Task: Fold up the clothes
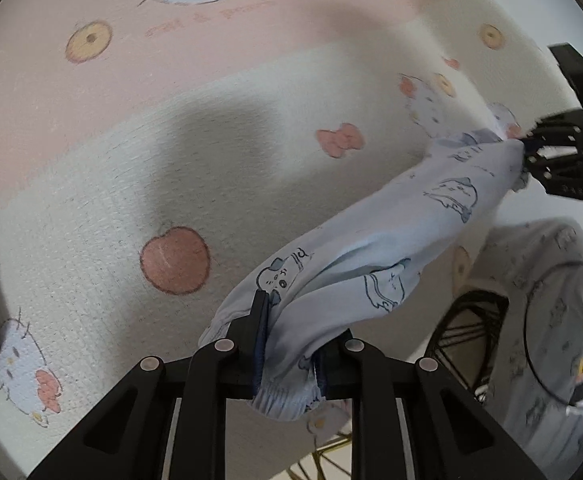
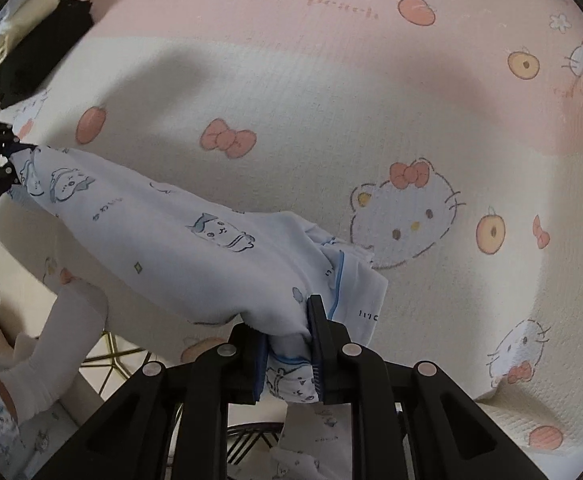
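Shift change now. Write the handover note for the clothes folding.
Left gripper: shut on one end of the pale blue printed garment.
Right gripper: shut on the other end.
The garment hangs stretched between them above the cartoon blanket. Dark folded clothes lie at the blanket's far corner.
Done: garment picked up and held out.
Left: lay it flat, fold, stack.

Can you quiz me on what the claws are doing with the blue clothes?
1. True or false: both claws pinch the same pale blue cartoon-print garment.
2. What covers the surface underneath? A) plain grey sheet B) cat-and-peach blanket C) wooden boards
3. Is the garment lying flat or stretched in the air?

Key:
1. True: left claw and right claw each grip an end.
2. B, the blanket.
3. Stretched in the air.
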A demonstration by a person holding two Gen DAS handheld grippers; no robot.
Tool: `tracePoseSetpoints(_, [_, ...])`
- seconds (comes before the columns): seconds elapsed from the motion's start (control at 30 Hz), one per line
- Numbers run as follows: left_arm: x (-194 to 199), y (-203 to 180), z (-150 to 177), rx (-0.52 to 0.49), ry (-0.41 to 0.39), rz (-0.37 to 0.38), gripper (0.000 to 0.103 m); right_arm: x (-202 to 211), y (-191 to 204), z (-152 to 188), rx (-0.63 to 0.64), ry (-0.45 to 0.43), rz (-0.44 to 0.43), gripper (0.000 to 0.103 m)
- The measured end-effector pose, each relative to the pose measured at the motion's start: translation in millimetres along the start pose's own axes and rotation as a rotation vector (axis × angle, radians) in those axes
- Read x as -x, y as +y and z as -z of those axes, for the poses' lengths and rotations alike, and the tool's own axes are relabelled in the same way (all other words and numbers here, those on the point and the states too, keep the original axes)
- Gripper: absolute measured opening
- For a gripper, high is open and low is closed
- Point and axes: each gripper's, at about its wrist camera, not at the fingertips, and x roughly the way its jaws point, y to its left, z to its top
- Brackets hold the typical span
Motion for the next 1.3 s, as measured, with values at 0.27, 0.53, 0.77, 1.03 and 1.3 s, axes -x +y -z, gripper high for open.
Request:
tracePoseSetpoints(0.27, [-20, 21, -38, 0.027, -0.027, -0.118, 0.018, -28, -21, -55, -0.075, -0.031, 0.023, 0.017])
tracePoseSetpoints(0.53, [-26, 47, -55, 0.125, -0.016, -0.123, 0.032, -50, -25, -91, -0.044, -0.062, 0.082, 0.017])
tracePoseSetpoints(0.77, [-1, 80, -50, 0.253, -0.081, -0.051, 0.066, -53, -22, -88, -0.003, -0.124, 0.22, 0.063])
tracePoseSetpoints(1.03, [4, 83, -34, 0.295, -0.105, -0.065, 0.066, -35, -33, -65, -0.085, -0.197, 0.241, 0.063])
tracePoseSetpoints(1.3, [9, 90, -15, 0.43, -0.248, -0.06, 0.066, -30, -37, -28, -0.208, -0.249, 0.217, 0.063])
